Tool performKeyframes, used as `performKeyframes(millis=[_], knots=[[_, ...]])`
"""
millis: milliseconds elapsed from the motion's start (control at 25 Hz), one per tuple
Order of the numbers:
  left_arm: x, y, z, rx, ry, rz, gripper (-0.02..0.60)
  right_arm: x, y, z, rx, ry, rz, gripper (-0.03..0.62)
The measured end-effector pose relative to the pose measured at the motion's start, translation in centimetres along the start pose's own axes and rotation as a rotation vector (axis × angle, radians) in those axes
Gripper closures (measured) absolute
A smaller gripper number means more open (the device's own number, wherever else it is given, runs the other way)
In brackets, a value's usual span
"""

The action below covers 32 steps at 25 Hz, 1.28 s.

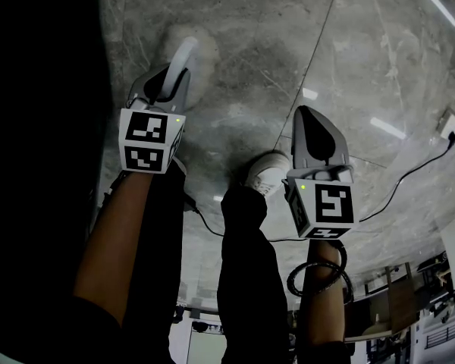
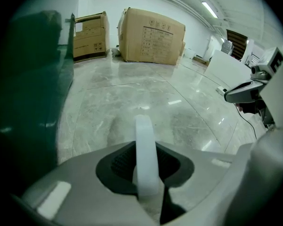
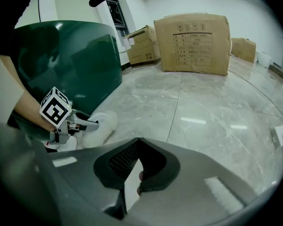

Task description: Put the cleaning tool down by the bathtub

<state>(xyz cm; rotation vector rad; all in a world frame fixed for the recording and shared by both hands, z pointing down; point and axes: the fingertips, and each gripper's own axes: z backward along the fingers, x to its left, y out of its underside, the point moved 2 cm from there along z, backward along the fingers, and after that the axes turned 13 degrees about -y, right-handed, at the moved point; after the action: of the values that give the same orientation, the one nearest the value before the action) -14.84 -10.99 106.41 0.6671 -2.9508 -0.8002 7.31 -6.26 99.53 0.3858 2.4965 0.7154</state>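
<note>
Clamped on the cleaning tool [image 2: 146, 159] by its smooth, white, strap-like plastic handle: left gripper [image 1: 167, 82], grey jaws pressed against both flat sides of the strap. At the far end of the handle, a pale, fluffy, roughly cylindrical head, seen in the right gripper view low beside the curved, glossy dark green bathtub wall [image 3: 70, 60]. Contact between head and floor: not determinable. Tool off to the open side of the tub, not inside it.

Right gripper [image 1: 305, 114]: jaws brought together to a point, ribbed black pads meeting, nothing between them; well apart from the tool.

Below both: polished grey marble-veined floor tiles [image 1: 349, 51] with thin joints and bright reflections. On the floor, a white shoe [image 1: 267, 171] and a thin black cable [image 1: 409, 177]. Further off, matt brown cardboard boxes [image 3: 193, 41] with printed panels.
</note>
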Motion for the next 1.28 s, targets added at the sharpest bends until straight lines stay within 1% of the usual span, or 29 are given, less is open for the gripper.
performKeyframes(millis=[120, 440, 480, 520, 560, 680, 840, 1040, 1200, 1280], knots=[[-0.1, -0.1, -0.1, -0.003, -0.001, -0.001, 0.495, -0.4, 0.2, 0.3, 0.003, 0.005, -0.003, 0.571], [-0.2, -0.1, 0.1, 0.016, 0.029, 0.03, 0.495, -0.5, -0.5, 0.9, 0.002, 0.006, 0.011, 0.571], [-0.3, -0.2, 0.2, 0.012, 0.036, 0.033, 0.485, -0.5, -0.7, 1.0, 0.002, 0.006, 0.014, 0.571], [-0.4, -0.3, 0.3, 0.008, 0.042, 0.035, 0.456, -0.4, -0.8, 1.1, 0.001, 0.007, 0.017, 0.571], [-0.5, -0.3, 0.5, 0.005, 0.046, 0.035, 0.442, -0.3, -0.9, 1.2, 0.001, 0.007, 0.019, 0.571], [-0.7, -0.6, 1.3, -0.003, 0.047, 0.039, 0.413, 0.0, -1.4, 1.6, 0.003, 0.003, 0.027, 0.571], [-0.3, -1.6, 2.5, -0.009, 0.031, 0.051, 0.4, 0.6, -2.9, 2.2, -0.003, -0.006, 0.045, 0.571], [0.6, -2.6, 4.9, -0.006, 0.009, 0.068, 0.4, 1.8, -4.8, 3.8, -0.02, -0.008, 0.064, 0.571], [0.8, -4.4, 7.3, -0.019, 0.003, 0.08, 0.402, 3.1, -6.8, 5.2, -0.029, -0.018, 0.075, 0.571], [0.7, -5.5, 8.6, -0.034, 0.001, 0.068, 0.405, 3.7, -7.9, 6.0, -0.032, -0.022, 0.084, 0.571]])
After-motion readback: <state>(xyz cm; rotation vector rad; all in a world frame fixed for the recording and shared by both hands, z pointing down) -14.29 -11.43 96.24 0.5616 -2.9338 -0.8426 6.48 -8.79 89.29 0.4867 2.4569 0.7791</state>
